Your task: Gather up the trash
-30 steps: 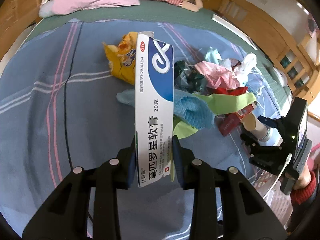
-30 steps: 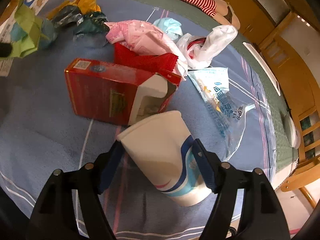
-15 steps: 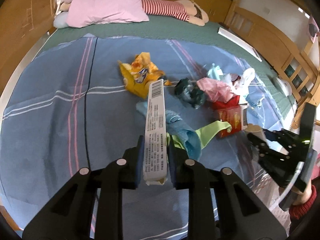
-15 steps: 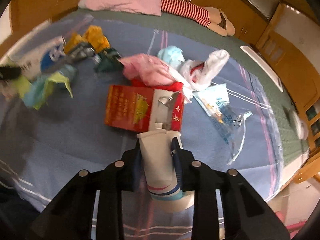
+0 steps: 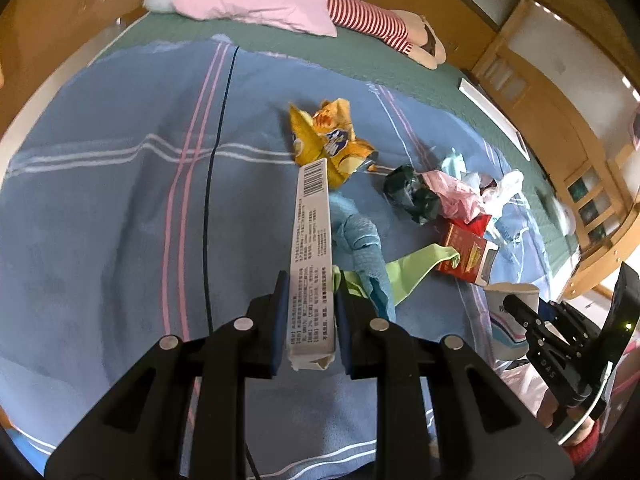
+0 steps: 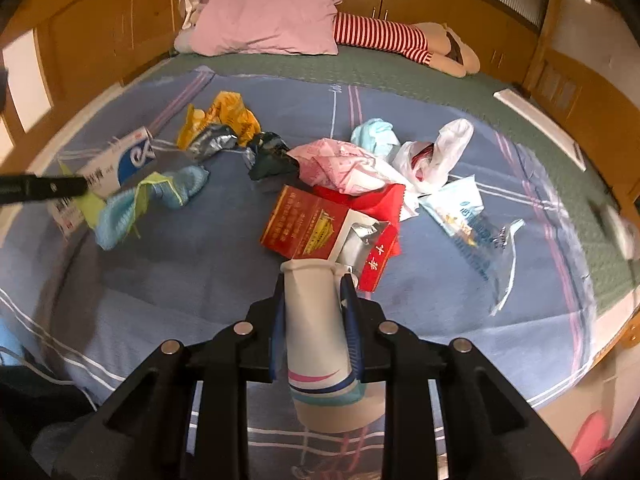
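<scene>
My left gripper (image 5: 310, 280) is shut on a long white and blue medicine box (image 5: 312, 240), held above the blue striped blanket (image 5: 120, 220) with its barcode end pointing away. A blue and green cloth (image 5: 360, 248) lies right beside that box. My right gripper (image 6: 314, 280) has a white paper cup (image 6: 316, 320) between its fingers. Its jaws are closing and the pads press the cup's rim end flat. The cup is off the bed, above a torn red carton (image 6: 316, 228). In the right wrist view the left gripper (image 6: 40, 188) and the box (image 6: 120, 164) show at the far left.
Loose trash lies mid-bed: a yellow snack bag (image 6: 224, 120), a dark green wrapper (image 6: 272, 156), a pink bag (image 6: 340, 164), a white plastic bag (image 6: 444, 152), a clear printed bag (image 6: 464, 212). A pink pillow (image 6: 264, 20) and a striped doll (image 6: 380, 36) lie by the wooden headboard.
The right gripper closed on the cup, squeezed it narrow and lifted it off the bed. The left gripper rolled, turning the box's narrow side to the camera, and rose.
</scene>
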Demonstrator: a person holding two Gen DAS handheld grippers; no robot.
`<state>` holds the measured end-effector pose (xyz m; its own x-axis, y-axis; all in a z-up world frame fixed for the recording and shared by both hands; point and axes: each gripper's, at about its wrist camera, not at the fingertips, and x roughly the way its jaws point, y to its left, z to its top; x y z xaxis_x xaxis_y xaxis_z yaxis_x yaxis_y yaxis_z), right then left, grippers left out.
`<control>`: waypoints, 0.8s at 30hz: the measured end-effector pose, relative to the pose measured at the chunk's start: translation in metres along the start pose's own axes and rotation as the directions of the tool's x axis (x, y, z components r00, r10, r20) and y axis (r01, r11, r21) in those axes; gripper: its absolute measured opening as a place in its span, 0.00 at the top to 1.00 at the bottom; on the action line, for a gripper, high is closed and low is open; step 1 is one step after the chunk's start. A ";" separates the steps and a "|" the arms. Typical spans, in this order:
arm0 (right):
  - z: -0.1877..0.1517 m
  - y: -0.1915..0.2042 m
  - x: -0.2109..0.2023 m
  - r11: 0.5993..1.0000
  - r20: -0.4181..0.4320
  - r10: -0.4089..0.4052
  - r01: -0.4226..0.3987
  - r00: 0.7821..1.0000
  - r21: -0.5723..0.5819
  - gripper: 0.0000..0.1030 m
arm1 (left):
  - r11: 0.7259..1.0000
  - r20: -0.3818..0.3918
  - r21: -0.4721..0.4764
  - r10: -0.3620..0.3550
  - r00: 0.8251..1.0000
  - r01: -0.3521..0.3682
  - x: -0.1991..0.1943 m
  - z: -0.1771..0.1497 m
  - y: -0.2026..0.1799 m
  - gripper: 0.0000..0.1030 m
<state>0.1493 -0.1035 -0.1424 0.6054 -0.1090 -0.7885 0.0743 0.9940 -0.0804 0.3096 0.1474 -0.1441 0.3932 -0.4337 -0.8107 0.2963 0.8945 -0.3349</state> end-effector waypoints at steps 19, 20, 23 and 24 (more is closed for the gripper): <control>-0.013 0.003 0.013 1.000 -0.038 0.023 -0.022 0.999 0.015 0.74 | 0.988 -0.130 -0.122 0.074 0.989 -0.090 0.043 -0.009 0.028 0.47; -0.014 0.003 0.013 1.000 -0.040 0.023 -0.022 0.999 0.016 0.74 | 0.987 -0.129 -0.130 0.076 0.989 -0.092 0.044 -0.010 0.029 0.47; -0.014 0.003 0.014 1.000 -0.043 0.024 -0.023 0.999 0.012 0.74 | 0.979 -0.107 -0.168 0.096 0.990 -0.113 0.041 -0.008 0.036 0.32; -0.014 0.003 0.014 1.000 -0.043 0.023 -0.022 0.999 0.010 0.74 | 0.975 -0.095 -0.176 0.121 0.988 -0.136 0.039 -0.007 0.038 0.19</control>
<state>0.1468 -0.1021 -0.1626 0.5719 -0.0858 -0.8158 0.0688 0.9960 -0.0566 0.3302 0.1652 -0.1921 0.3415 -0.3103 -0.8872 0.0825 0.9502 -0.3006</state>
